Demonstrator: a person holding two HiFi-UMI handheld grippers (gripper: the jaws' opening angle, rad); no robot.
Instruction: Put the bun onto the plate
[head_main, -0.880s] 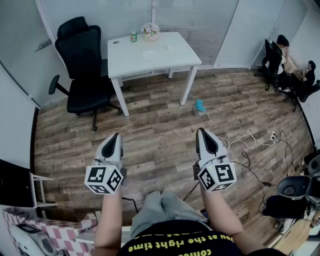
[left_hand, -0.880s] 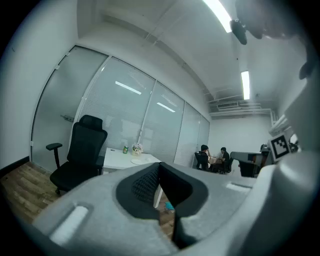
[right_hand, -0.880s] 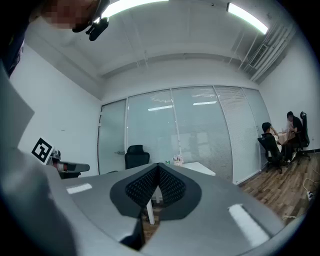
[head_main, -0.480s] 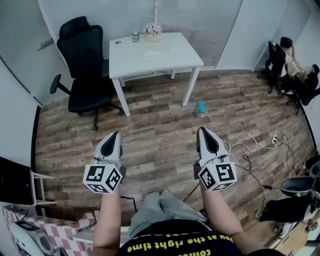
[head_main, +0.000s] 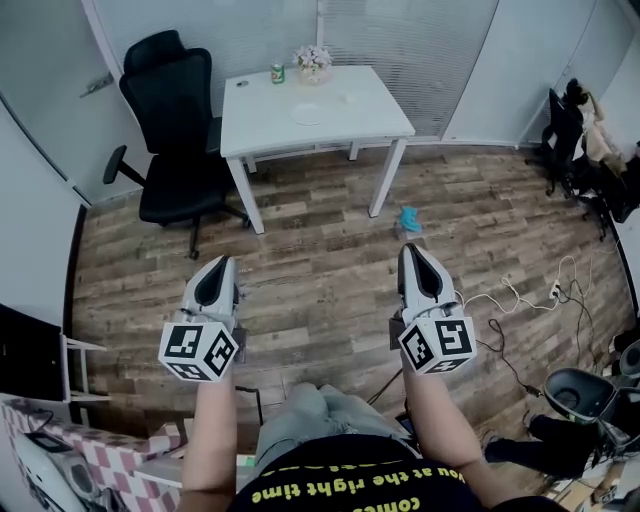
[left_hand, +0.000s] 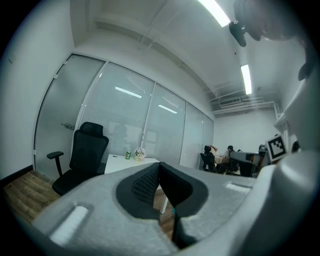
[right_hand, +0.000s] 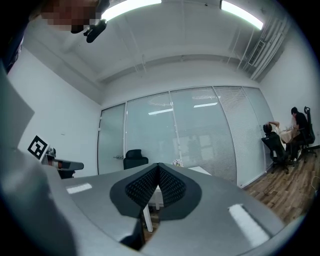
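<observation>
1. Two grippers are held side by side, level and pointing forward over the wood floor (head_main: 320, 250), well short of the white table (head_main: 375, 118).
2. The left gripper (head_main: 222, 265) has its jaws pressed together at the tips, with nothing between the pads (its own view shows the ribbed pad meeting the other one).
3. The right gripper (head_main: 411, 255) is likewise fully closed and holds nothing; its two ribbed pads touch along their length.
4. On the far table lies a pale plate (head_main: 307, 115), near the middle of the top.
5. The bun (head_main: 350, 97) shows only as a small pale speck on the table, just to the right of the plate and apart from it.
6. It is too small here to tell its long axis or which way it points.
7. A green can (head_main: 278, 73) and a small bunch of flowers (head_main: 313, 60) stand near the table's back edge.
8. A black office chair (head_main: 175, 130) stands just beside the table's left end.
9. A small blue thing (head_main: 410, 217) lies on the floor near the table's right front leg.
</observation>
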